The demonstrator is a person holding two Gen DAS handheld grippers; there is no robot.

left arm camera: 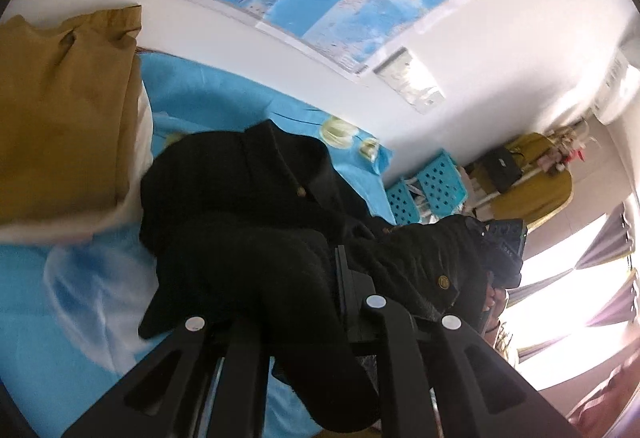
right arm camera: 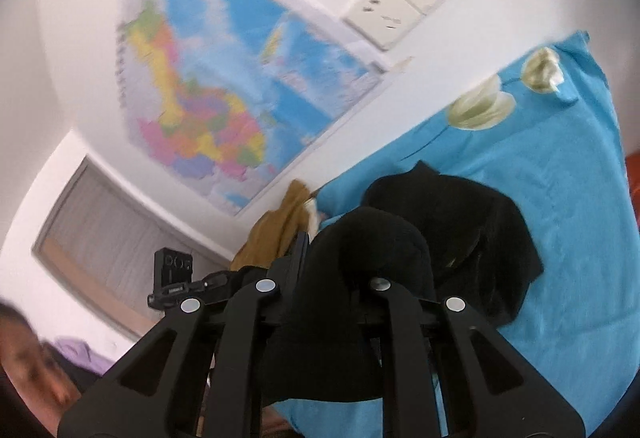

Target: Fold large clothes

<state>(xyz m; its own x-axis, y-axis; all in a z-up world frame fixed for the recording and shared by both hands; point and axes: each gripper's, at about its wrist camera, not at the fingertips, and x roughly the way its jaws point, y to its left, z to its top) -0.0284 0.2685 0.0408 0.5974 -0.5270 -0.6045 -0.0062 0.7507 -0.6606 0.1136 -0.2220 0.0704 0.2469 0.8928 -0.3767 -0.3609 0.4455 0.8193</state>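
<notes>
Lifting a black coat off the blue flowered bedsheet
Left gripper and right gripper are each pinched tight on a bunched fold of the dark fabric, the rest lying rumpled on the sheet; a mustard cushion sits beside it, a wall map above

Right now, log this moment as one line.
left fingers: shut on black garment | right fingers: shut on black garment | surface: blue sheet
</notes>
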